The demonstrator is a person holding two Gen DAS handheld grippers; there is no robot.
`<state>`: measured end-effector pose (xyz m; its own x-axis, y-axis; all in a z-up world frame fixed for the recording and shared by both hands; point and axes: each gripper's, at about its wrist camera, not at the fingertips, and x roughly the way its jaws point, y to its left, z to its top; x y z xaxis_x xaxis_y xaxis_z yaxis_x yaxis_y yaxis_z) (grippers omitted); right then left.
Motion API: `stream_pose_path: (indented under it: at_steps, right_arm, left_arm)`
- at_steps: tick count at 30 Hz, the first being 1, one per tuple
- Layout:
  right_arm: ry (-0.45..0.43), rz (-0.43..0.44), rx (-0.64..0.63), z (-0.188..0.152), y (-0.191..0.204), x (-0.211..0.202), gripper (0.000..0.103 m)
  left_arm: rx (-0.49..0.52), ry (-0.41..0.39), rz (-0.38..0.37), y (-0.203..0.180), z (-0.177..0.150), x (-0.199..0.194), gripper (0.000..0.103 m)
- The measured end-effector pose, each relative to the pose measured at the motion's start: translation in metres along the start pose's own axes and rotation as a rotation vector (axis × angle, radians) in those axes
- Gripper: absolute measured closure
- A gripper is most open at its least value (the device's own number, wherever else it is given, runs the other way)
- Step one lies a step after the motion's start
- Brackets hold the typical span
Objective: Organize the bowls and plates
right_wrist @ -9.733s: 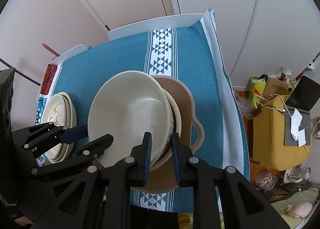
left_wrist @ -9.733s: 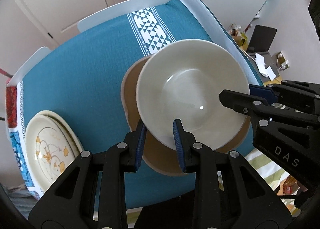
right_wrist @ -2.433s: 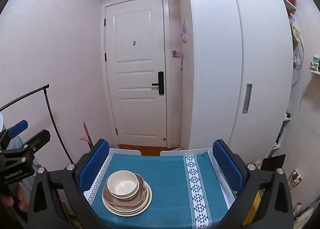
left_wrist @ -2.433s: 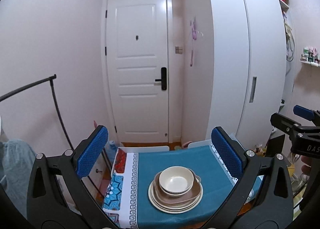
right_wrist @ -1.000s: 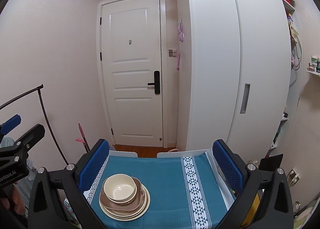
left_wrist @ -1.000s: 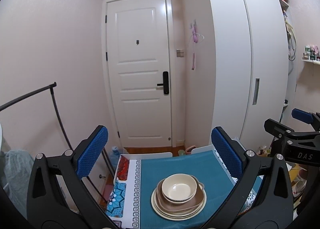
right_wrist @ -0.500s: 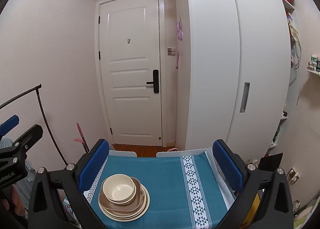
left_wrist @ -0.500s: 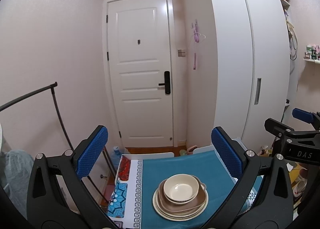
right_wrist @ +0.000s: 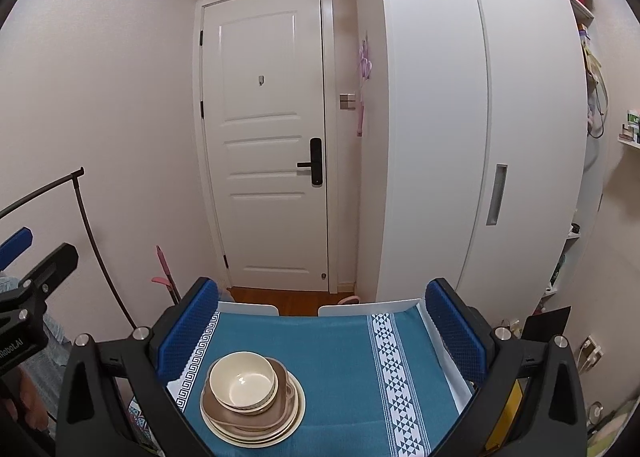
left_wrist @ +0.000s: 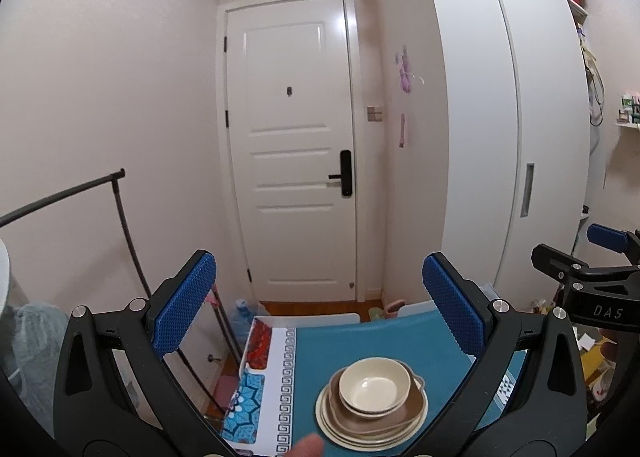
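A pale pink room fills both views, with a white panelled door (left_wrist: 294, 145) at centre and a tall white wardrobe (right_wrist: 480, 129) taking up the right side. A black clothes rail (left_wrist: 64, 201) crosses the left middle of the left wrist view. Low in each frame sits the counter (right_wrist: 348, 373), covered by a teal cloth with a white patterned band. The left claw (left_wrist: 318, 317) spreads wide at the bottom of its view, its blue pads far apart and gripping nothing; the right claw (right_wrist: 322, 327) is likewise released and empty, well above the counter. The dishes stand in one stack at the lower centre of the left wrist view and the lower left of the right wrist view: cream plates (right_wrist: 290, 423) at the bottom, a brown plate (right_wrist: 224, 413) with a small handle on them, and two nested cream bowls (right_wrist: 242, 379) on top. A blurred fingertip (left_wrist: 304, 449) shows at the bottom edge of the left wrist view.
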<state>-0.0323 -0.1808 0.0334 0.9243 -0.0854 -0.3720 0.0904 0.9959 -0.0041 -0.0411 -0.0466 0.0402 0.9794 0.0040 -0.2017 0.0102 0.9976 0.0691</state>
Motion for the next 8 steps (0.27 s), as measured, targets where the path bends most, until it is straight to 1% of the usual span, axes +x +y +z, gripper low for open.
stream_pose_path:
  at_steps: [8]
  right_arm:
    - [0.028, 0.01, -0.002, 0.006, 0.007, 0.026, 0.0]
  left_arm:
    - [0.016, 0.004, 0.019, 0.005, 0.0, 0.024, 0.0]
